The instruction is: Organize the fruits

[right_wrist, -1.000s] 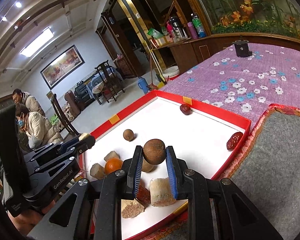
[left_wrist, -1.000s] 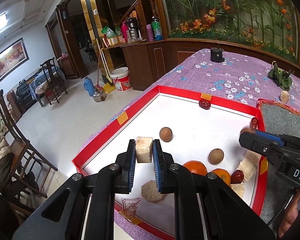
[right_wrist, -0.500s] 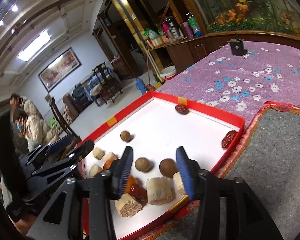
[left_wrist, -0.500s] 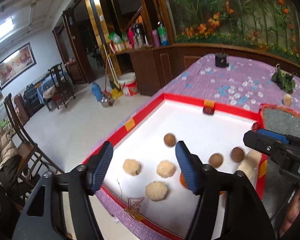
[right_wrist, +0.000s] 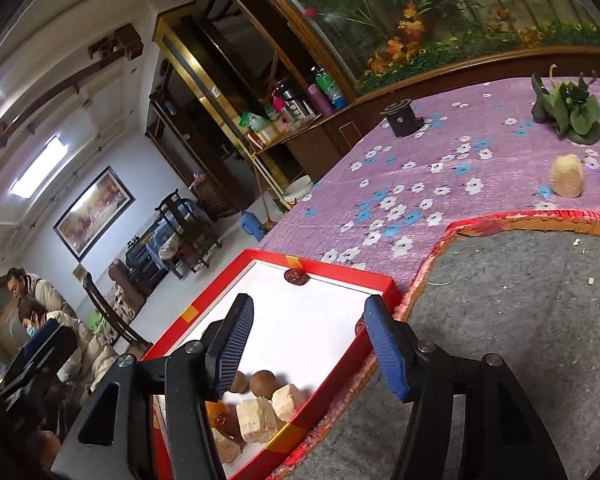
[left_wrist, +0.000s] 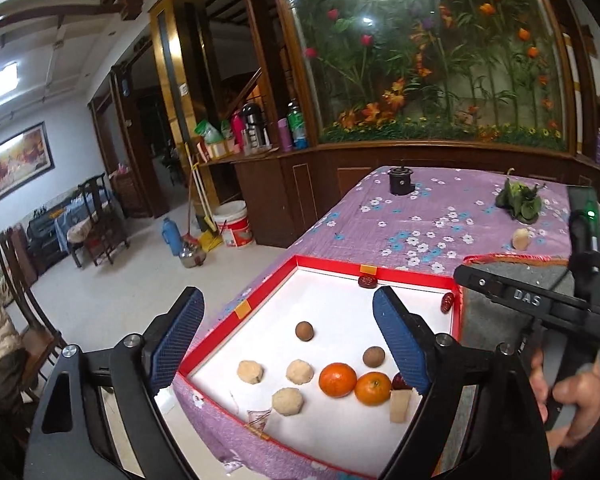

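Observation:
A red-rimmed white tray [left_wrist: 324, 268] holds two oranges [left_wrist: 337, 379], two brown round fruits [left_wrist: 304, 331], three pale round pieces [left_wrist: 287, 401], red dates [left_wrist: 367, 281] and a pale block [left_wrist: 399, 406]. My left gripper [left_wrist: 288, 340] is open and empty, raised above the tray's near left part. My right gripper [right_wrist: 308, 344] is open and empty above the tray's right edge [right_wrist: 376, 280]; below it lie brown fruits [right_wrist: 262, 383] and pale blocks [right_wrist: 256, 420]. The right gripper also shows in the left wrist view [left_wrist: 512, 300].
A grey felt mat [right_wrist: 520, 320] with a red border lies right of the tray. On the purple flowered cloth [right_wrist: 420, 168] sit a loose pale piece [right_wrist: 566, 176], a green leafy bunch [right_wrist: 568, 110] and a black cylinder [right_wrist: 402, 120]. The table edge drops off to the floor on the left.
One second ago the left gripper held a pale piece and the right a brown fruit. Both opened, left those in the tray, and have lifted up and back.

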Demonstrator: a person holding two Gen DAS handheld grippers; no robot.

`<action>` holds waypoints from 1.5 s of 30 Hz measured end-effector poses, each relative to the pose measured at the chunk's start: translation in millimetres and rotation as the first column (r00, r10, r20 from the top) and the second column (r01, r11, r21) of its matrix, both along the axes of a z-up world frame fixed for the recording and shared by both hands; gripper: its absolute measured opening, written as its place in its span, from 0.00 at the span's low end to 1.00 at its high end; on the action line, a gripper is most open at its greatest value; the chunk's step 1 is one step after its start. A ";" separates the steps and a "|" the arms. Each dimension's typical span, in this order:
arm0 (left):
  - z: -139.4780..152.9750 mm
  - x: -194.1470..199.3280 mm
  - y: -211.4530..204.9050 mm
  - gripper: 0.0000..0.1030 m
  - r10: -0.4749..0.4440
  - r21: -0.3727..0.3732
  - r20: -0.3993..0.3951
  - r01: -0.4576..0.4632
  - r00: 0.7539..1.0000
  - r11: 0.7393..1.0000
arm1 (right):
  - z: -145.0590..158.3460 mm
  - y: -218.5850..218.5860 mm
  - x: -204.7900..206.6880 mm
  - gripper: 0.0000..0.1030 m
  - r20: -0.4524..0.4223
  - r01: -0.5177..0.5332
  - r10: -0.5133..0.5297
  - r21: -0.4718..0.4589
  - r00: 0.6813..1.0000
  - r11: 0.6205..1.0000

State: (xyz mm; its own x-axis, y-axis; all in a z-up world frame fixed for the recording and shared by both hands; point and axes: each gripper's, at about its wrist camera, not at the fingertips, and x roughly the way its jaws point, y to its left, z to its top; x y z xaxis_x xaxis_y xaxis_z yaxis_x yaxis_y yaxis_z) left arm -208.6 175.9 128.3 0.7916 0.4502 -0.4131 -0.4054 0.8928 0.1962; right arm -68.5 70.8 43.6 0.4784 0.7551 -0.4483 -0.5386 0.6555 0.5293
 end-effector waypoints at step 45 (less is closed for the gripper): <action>21.4 -55.0 -13.4 1.00 -0.083 -0.155 0.118 0.100 0.990 0.983 | 122.6 -45.2 -156.6 0.85 0.431 0.068 -0.035 -0.061 0.902 0.996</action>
